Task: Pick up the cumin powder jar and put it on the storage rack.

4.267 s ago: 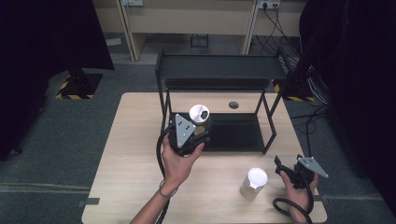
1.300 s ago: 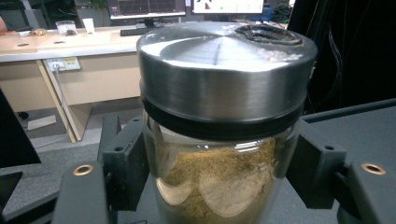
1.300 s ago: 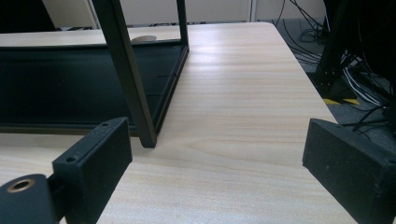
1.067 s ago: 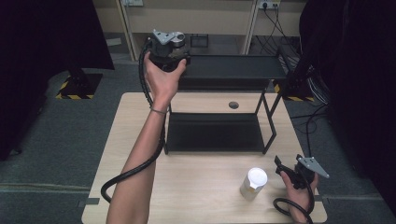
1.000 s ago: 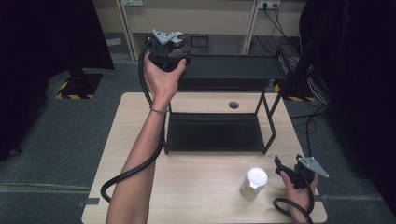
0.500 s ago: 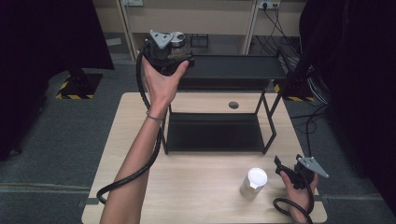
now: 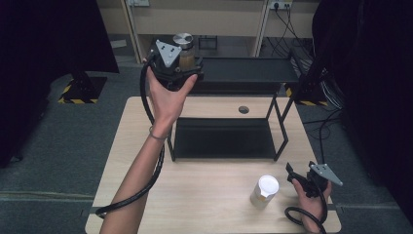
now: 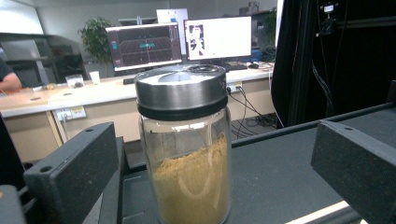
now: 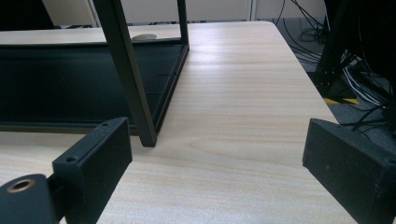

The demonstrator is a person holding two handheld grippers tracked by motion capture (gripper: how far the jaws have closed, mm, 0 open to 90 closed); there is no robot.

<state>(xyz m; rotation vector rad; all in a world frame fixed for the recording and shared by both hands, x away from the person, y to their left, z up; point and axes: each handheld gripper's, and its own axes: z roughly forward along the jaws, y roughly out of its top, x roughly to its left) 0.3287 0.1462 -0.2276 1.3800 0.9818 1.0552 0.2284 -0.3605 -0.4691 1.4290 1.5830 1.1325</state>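
A glass jar [image 7: 183,48] with a silver lid and tan powder stands upright at the left end of the black rack's top shelf [image 7: 248,70]. My left gripper [image 7: 185,63] is raised to that shelf, held by a hand. In the left gripper view the jar [image 8: 187,149] sits between the wide-apart jaws of my left gripper [image 8: 215,140], and neither jaw touches it. My right gripper [image 7: 298,178] rests open at the table's front right corner. In the right gripper view, bare wood lies between the jaws of my right gripper [image 9: 217,140].
A white-lidded jar [image 7: 264,191] stands on the wooden table [image 7: 204,195], just left of the right gripper. The rack's lower tray [image 7: 224,139] is bare. Its front right leg [image 9: 128,70] rises close ahead of the right gripper. A round cable hole [image 7: 243,109] sits behind the rack.
The left gripper lifted the jar from the lower shelf up to the top shelf. It has since drawn back slightly, and the jar now stands free. The right gripper has stayed put.
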